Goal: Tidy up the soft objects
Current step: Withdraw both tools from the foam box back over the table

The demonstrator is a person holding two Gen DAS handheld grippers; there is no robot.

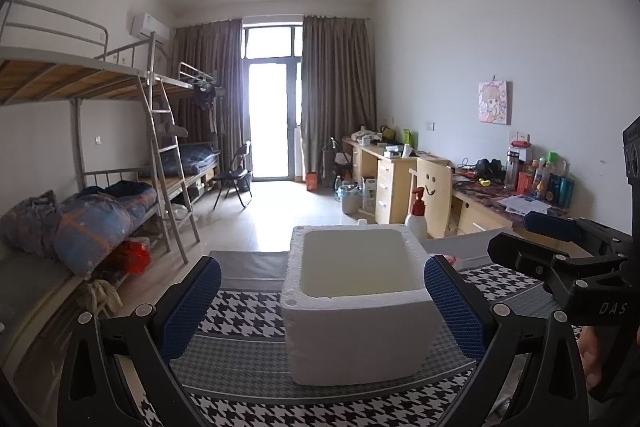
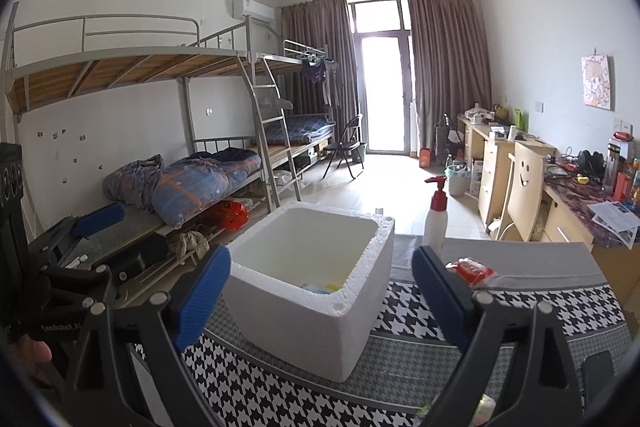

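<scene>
Both grippers hang above the houndstooth cloth, jaws wide and empty: left gripper, right gripper. The foam box sits centred, something small inside. A red packet lies just right of it. Judged step: reach for a pick; next, close on the packet.

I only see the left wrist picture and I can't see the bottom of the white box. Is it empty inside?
Observer: No. The right wrist view looks down into the foam box, and something yellow lies at the bottom.
Operator: Is anything left outside the box?
Observer: Yes. A red packet in clear wrap lies on the table, to the right of the box, just past one finger of the open right tool.
</scene>
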